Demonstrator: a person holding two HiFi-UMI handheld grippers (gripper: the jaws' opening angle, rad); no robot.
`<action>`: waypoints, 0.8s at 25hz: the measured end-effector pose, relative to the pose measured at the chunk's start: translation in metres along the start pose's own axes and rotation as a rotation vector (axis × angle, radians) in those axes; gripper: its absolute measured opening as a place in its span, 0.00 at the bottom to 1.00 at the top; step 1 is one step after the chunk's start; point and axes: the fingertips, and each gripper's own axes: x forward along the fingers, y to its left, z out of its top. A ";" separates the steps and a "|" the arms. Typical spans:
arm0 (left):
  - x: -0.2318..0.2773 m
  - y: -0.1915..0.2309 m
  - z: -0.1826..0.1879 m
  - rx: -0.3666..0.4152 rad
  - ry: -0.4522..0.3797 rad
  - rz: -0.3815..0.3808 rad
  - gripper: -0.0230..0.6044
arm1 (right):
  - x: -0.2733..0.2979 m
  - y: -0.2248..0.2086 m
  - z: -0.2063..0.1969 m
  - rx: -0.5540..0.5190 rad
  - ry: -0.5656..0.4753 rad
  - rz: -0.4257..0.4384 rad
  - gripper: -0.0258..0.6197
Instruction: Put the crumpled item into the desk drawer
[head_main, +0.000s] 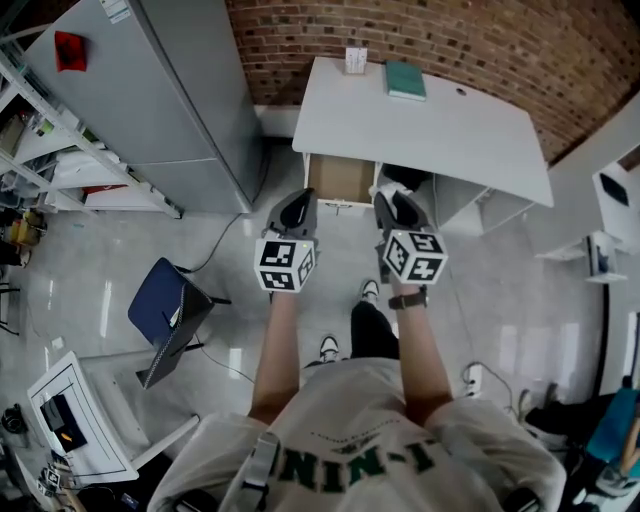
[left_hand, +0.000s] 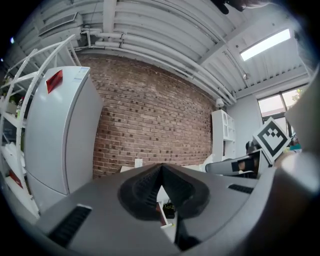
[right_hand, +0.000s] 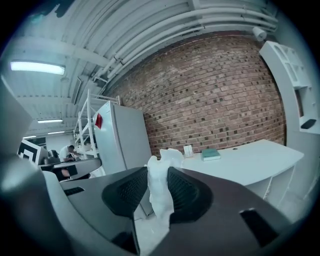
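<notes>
In the right gripper view, a white crumpled item (right_hand: 163, 192) sticks up between the black pads of my right gripper (right_hand: 159, 171), which is shut on it. The head view shows that gripper (head_main: 396, 207) with the white item (head_main: 398, 188) at its tip, held in front of the white desk (head_main: 440, 130). The desk drawer (head_main: 340, 178) stands pulled out, its brown inside showing, just beyond both grippers. My left gripper (head_main: 294, 210) hovers in front of the drawer. In its own view the left gripper (left_hand: 161, 168) has its jaw tips touching with nothing between them.
A green book (head_main: 405, 79) and a small white object (head_main: 355, 60) lie on the desk by the brick wall. A tall grey cabinet (head_main: 170, 90) stands left of the desk, with a shelf rack (head_main: 60, 150) beyond. A blue chair (head_main: 165, 305) sits on the floor at left.
</notes>
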 end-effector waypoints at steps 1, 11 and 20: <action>0.007 0.007 -0.002 -0.009 -0.005 0.014 0.03 | 0.009 -0.003 -0.003 0.002 0.010 0.004 0.22; 0.089 0.046 -0.047 -0.040 0.050 0.068 0.03 | 0.097 -0.039 -0.022 -0.024 0.091 0.078 0.22; 0.146 0.066 -0.109 -0.085 0.142 0.066 0.03 | 0.156 -0.068 -0.071 0.013 0.199 0.122 0.22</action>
